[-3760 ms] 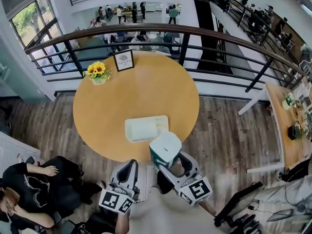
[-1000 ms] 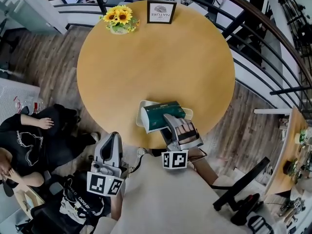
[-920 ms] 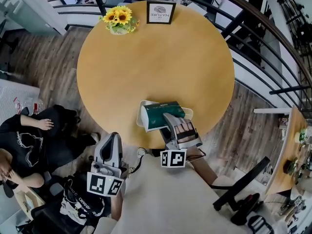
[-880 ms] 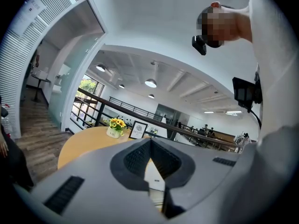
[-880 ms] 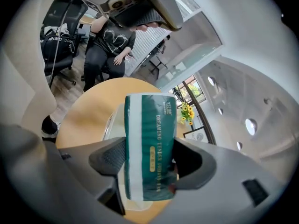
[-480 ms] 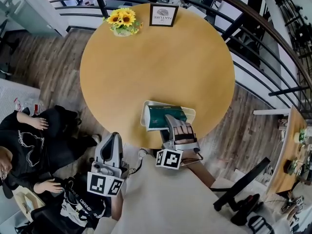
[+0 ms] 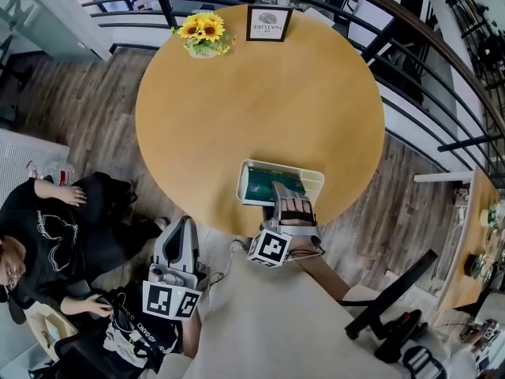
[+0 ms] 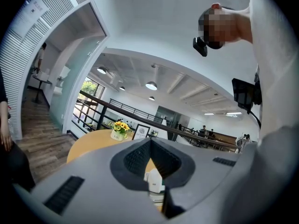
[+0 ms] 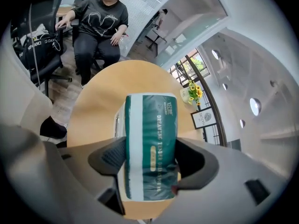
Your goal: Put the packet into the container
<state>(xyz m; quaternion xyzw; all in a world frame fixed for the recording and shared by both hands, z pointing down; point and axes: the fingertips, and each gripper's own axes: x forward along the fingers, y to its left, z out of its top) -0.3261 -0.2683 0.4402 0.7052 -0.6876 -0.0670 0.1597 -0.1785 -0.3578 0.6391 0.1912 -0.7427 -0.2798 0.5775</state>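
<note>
A green and white packet (image 7: 267, 185) lies flat inside the white container (image 7: 312, 176) near the front edge of the round wooden table (image 7: 260, 101). My right gripper (image 7: 286, 196) reaches in from the front and is shut on the packet's near end. In the right gripper view the packet (image 9: 150, 134) fills the space between the jaws of the right gripper (image 9: 150, 158), and the container's rim (image 9: 117, 120) shows at its left. My left gripper (image 7: 184, 239) hangs off the table at the lower left, empty. In its own view the left gripper (image 8: 150, 143) has its jaws together.
A pot of sunflowers (image 7: 203, 31) and a framed sign (image 7: 269, 24) stand at the table's far edge. A dark railing (image 7: 410, 93) curves behind the table. A seated person in black (image 7: 47, 235) is at the left, close to my left gripper.
The right gripper has carried the packet from off the table's front edge down into the container, where it has settled lower in the last second. The left gripper stays put.
</note>
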